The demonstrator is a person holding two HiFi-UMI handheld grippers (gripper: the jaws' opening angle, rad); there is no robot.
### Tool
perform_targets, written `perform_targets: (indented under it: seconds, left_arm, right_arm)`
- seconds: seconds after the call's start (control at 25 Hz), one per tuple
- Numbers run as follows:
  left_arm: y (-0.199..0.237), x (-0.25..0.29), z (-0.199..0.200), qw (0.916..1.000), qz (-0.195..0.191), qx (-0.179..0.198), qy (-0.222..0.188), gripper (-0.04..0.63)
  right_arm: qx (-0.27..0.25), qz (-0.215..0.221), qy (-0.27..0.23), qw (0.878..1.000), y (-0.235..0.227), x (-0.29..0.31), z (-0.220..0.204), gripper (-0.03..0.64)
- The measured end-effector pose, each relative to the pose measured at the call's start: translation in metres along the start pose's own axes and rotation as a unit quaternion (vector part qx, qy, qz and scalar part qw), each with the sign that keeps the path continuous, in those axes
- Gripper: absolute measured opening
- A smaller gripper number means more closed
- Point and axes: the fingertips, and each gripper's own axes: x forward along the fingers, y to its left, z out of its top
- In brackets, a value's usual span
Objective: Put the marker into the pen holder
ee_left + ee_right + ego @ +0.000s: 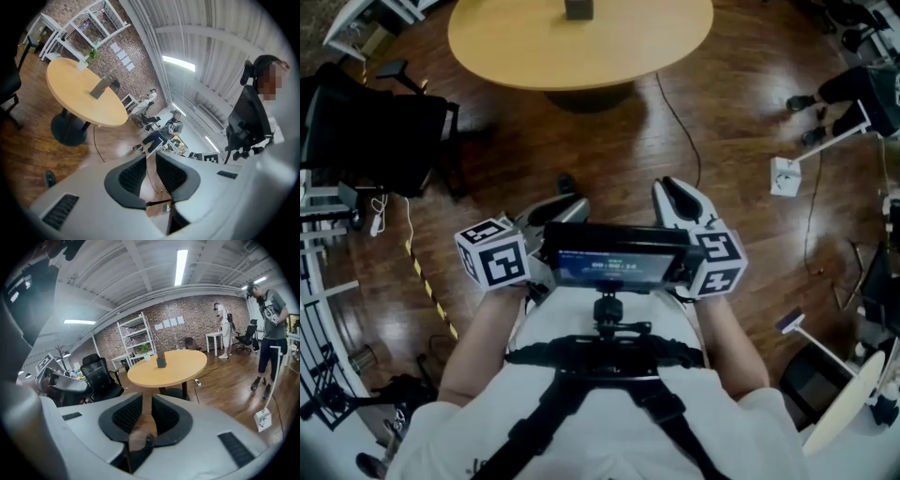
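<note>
Left claw (151, 161): released, nothing between its jaws. Right claw (146, 401): released, empty. Pen holder (161, 362): upright on round desk (185, 369), well apart from both.

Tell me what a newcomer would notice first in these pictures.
A round wooden table fills the top of the head view, a dark pen holder on it. Nearer, the left hand-held gripper and the right hand-held gripper flank a small screen, both empty.

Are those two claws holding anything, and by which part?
Nothing is held: the left gripper and the right gripper are both empty, slightly open.
</note>
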Motion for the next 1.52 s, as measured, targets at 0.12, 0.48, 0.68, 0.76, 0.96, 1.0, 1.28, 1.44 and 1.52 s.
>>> perform_targets:
  seconds: [0.12, 0.48, 0.68, 0.76, 0.96, 1.0, 1.28, 1.44, 1.52]
  left_arm:
    - [-0.021, -0.010, -0.024, 1.0000, 0.008, 0.003, -0.001, 0.061]
    - [-0.045, -0.027, -0.041, 0.9998, 0.012, 0.011, -0.006, 0.061]
    - [-0.047, -0.033, -0.040, 0.9999, 0.005, 0.012, -0.009, 0.061]
    - [-0.043, -0.042, -0.038, 0.9999, 0.005, 0.009, -0.012, 0.061]
    - [-0.028, -0.071, -0.033, 0.9998, 0.013, 0.002, -0.018, 0.061]
    - [-0.026, -0.077, -0.032, 0.9997, 0.015, 0.001, -0.018, 0.061]
    - [-0.019, -0.111, -0.022, 0.9998, 0.004, 0.005, -0.020, 0.061]
    - [-0.016, -0.123, -0.024, 0.9999, -0.003, 0.008, -0.013, 0.061]
    - [-0.015, -0.127, -0.024, 0.9999, -0.005, 0.009, -0.009, 0.061]
  right_arm:
    - [0.005, 0.013, -0.002, 1.000, 0.006, -0.025, -0.016, 0.069]
    - [0.008, 0.021, -0.021, 1.000, 0.023, -0.054, -0.017, 0.069]
    - [0.011, 0.025, -0.016, 0.999, 0.034, -0.052, -0.015, 0.069]
    - [0.010, 0.030, -0.014, 0.999, 0.044, -0.046, -0.013, 0.069]
    - [0.003, 0.040, -0.011, 0.999, 0.074, -0.029, -0.012, 0.069]
    - [0.001, 0.040, -0.012, 0.999, 0.079, -0.028, -0.013, 0.069]
    - [-0.015, 0.032, -0.027, 0.999, 0.119, -0.027, -0.007, 0.017]
    - [-0.024, 0.025, -0.039, 0.999, 0.132, -0.031, -0.004, 0.008]
    - [-0.024, 0.018, -0.041, 0.999, 0.136, -0.032, -0.003, 0.006]
